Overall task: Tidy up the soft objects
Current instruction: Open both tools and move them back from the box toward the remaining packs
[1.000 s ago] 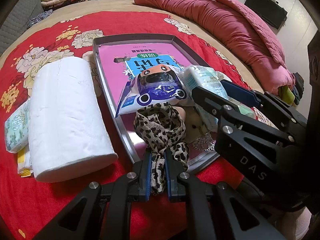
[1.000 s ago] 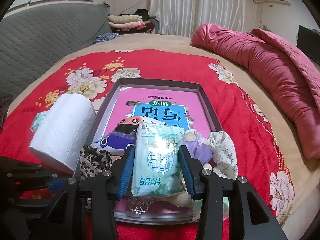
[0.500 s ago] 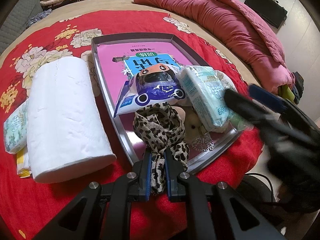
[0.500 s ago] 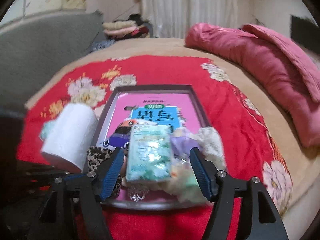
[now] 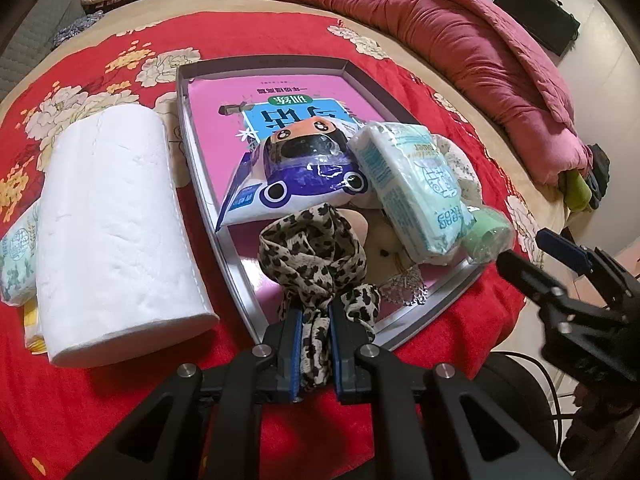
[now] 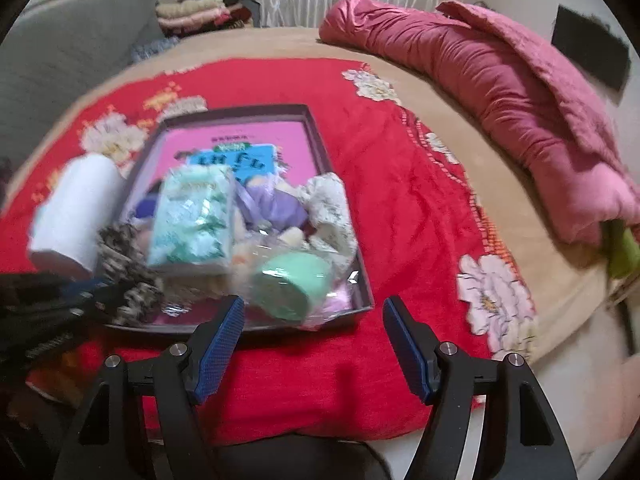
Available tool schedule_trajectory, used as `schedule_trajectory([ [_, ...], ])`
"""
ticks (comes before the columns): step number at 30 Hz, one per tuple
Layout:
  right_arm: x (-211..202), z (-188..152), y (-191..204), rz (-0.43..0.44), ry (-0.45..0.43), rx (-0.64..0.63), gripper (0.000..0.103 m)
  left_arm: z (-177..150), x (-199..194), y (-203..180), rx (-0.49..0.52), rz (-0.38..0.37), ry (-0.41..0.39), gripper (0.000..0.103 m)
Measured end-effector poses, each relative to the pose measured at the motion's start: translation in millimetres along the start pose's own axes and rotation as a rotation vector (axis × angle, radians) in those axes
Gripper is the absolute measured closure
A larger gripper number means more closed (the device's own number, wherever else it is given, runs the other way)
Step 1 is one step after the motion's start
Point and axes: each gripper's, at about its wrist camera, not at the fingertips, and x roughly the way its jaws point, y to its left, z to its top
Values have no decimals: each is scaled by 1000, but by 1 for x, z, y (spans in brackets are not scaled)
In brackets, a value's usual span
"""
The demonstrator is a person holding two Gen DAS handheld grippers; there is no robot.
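Note:
A grey tray (image 5: 236,280) with a pink bottom lies on the red flowered blanket. My left gripper (image 5: 314,326) is shut on a leopard-print scarf (image 5: 312,252) that hangs over the tray's near rim. In the tray lie a blue car-print pack (image 5: 304,176), a pale green tissue pack (image 5: 412,184) and a green-capped bottle in a clear bag (image 5: 486,232). My right gripper (image 6: 314,322) stands open and empty over the blanket, just in front of the tray (image 6: 320,148). The tissue pack (image 6: 192,220) and the scarf (image 6: 128,264) show blurred there.
A big white paper roll (image 5: 112,224) lies left of the tray, with a small green tissue pack (image 5: 16,256) beside it. A rolled pink quilt (image 5: 460,52) runs along the bed's far right. Folded clothes (image 6: 200,14) are stacked at the back. The right gripper (image 5: 560,264) shows at the left view's right edge.
My right gripper let go of the pale green tissue pack, which now rests in the tray, and drew back to the right with its jaws wide. The left gripper kept still on the scarf.

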Motion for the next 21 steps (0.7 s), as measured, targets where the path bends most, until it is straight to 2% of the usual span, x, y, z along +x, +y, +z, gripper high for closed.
schedule_trajectory([
  [7,17,0,-7,-17,21,32,30,2,5,-2,2,8,5,91],
  [21,34,8,-11,-43,21,41,30,8,10,-9,33,43,8,75],
])
